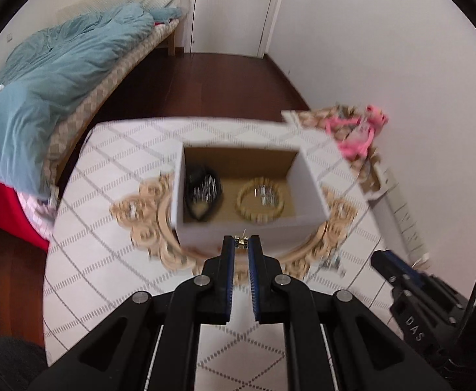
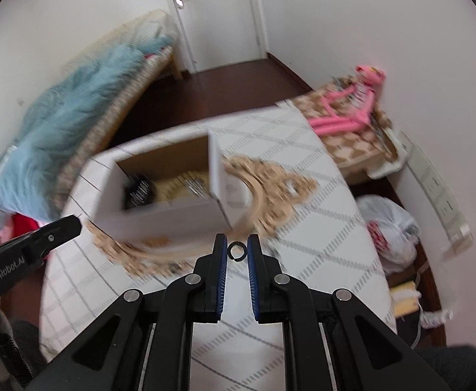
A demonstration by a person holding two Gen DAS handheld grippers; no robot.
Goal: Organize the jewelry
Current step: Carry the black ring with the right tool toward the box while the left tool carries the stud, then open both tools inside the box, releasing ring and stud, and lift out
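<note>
Jewelry sits in both of my grippers and in the box ahead of them. My left gripper [image 1: 241, 241] has its jaws drawn narrow, pinching a small gold piece [image 1: 241, 240] at the very tips; it is too small and blurred for me to say what kind. My right gripper [image 2: 237, 240] has its jaws narrowed around a small dark ring [image 2: 237, 250], held upright between the tips. Just beyond my left jaws stands an open white cardboard box [image 1: 309, 179] with a brown inside. In it, to the left, lies a black bracelet [image 1: 202, 194]; to the right, apart from it, lies a pale beaded bracelet [image 1: 260, 200]. The box rests on an ornate cream-coloured frame [image 1: 146, 210], which lies flat on a white table [image 1: 114, 163] patterned with grey diamond lines. From my right gripper the box is ahead and to the left. Far ahead to the right of both lies a pink soft toy [image 2: 352, 110].
</note>
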